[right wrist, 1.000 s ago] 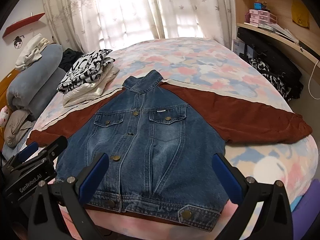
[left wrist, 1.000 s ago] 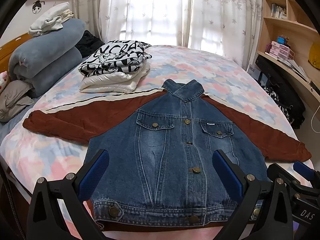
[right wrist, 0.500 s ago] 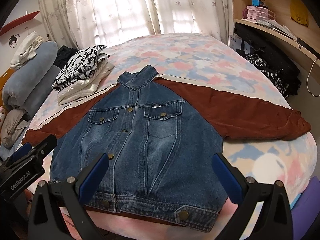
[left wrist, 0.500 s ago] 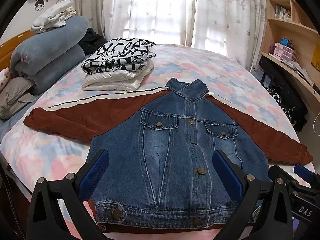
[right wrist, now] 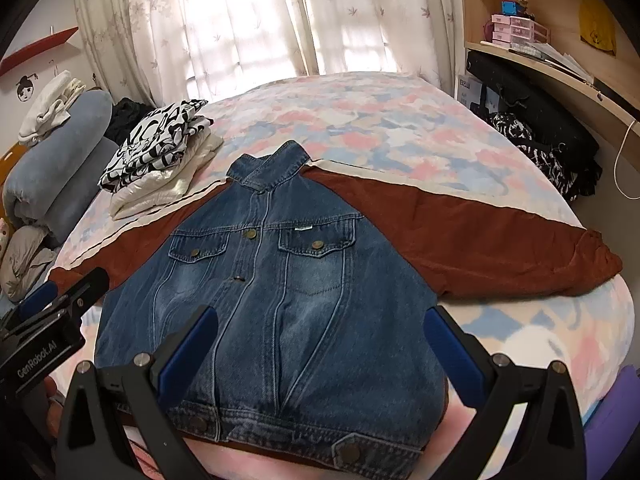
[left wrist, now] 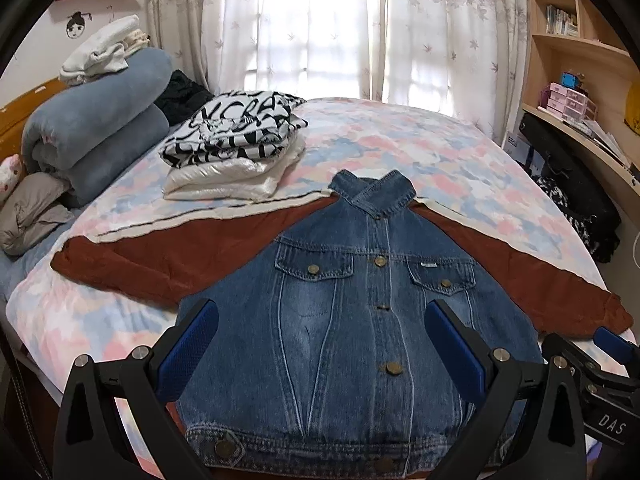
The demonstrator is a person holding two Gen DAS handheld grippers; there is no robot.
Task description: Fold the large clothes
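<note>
One denim jacket [left wrist: 344, 312] with rust sleeves lies flat, buttoned, on your bed [left wrist: 400, 140]. Your left gripper [left wrist: 320, 344] and right gripper [right wrist: 320, 344] both gape over its hem, holding nothing. Only the right view shows the right cuff [right wrist: 596, 256] whole.

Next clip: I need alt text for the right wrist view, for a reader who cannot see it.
A blue denim jacket with rust-brown corduroy sleeves lies buttoned and spread flat, front up, on a bed with a pastel floral sheet. The open right gripper with blue-padded fingers hovers over its hem, and the left gripper shows at the left edge. A stack of folded clothes sits beyond.
</note>
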